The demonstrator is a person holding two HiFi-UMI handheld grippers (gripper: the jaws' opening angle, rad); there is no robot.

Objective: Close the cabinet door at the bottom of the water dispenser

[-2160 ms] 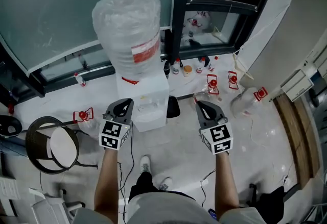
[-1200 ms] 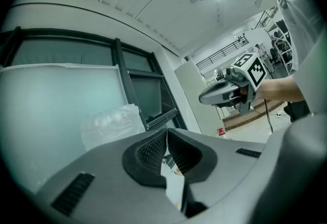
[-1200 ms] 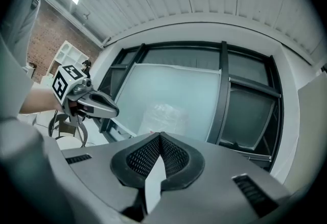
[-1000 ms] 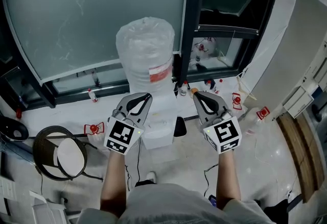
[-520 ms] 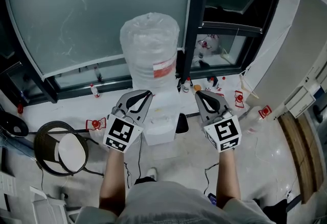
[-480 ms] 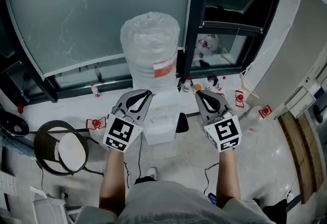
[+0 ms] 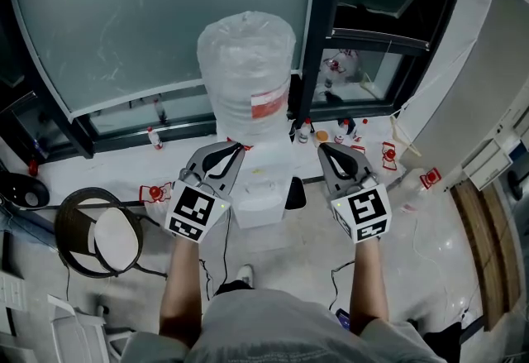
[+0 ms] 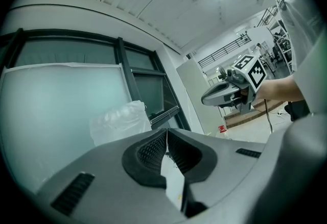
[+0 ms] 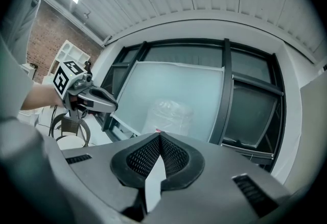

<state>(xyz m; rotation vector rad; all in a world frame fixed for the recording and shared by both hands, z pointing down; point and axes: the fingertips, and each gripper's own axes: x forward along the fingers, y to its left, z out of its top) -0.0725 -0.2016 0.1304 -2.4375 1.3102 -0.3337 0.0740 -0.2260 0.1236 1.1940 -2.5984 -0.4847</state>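
The white water dispenser (image 7: 263,198) stands on the floor by the window, seen from above. A plastic-wrapped bottle (image 7: 247,65) sits on top of it. Its bottom cabinet door is hidden from this angle. A dark shape (image 7: 295,193) sticks out at its right side, and I cannot tell what it is. My left gripper (image 7: 235,150) is held level at the dispenser's left, shut and empty. My right gripper (image 7: 326,149) is at its right, also shut and empty. The left gripper view shows the bottle (image 8: 121,122) and the right gripper (image 8: 204,100). The right gripper view shows the bottle (image 9: 170,114) and the left gripper (image 9: 113,107).
A round black chair (image 7: 92,234) stands at the left. Small red-capped bottles (image 7: 343,128) and red tags (image 7: 153,192) lie along the window frame (image 7: 318,39). A cable (image 7: 225,245) runs over the floor near my shoe (image 7: 243,274). A white wall panel (image 7: 475,72) rises at the right.
Since the earliest frame the view has shifted, and both grippers now flank the dispenser's top instead of hanging in front of it. Over the last half second almost nothing has moved.
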